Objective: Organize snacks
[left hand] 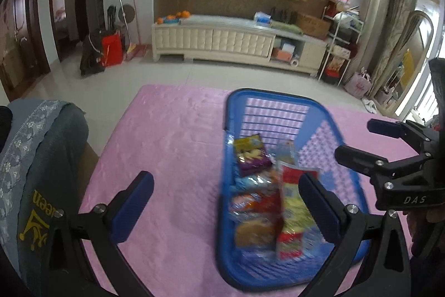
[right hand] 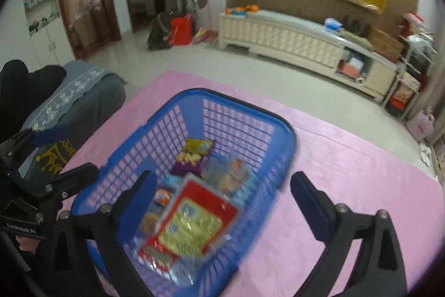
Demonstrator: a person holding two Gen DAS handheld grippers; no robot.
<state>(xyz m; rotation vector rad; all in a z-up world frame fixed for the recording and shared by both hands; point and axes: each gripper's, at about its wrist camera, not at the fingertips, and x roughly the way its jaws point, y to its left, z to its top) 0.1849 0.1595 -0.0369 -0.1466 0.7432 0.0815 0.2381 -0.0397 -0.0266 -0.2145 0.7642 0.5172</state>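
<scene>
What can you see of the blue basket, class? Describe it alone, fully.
The blue basket looks like plastic, with a solid rim and lattice walls. It stands upright on the pink cloth, open-topped, holding several snack packets, a red and yellow one uppermost. Neither pair of fingers visibly touches it.

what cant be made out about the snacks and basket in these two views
- Snack packets in the blue basket: motion blur smears the labels in both views; the red and yellow packet is unreadable.
- Basket's near end: covered by the right gripper fingers, right wrist view.
- Lower packets: buried under others, so no count.
- Left gripper: nothing visibly between its fingers.
</scene>
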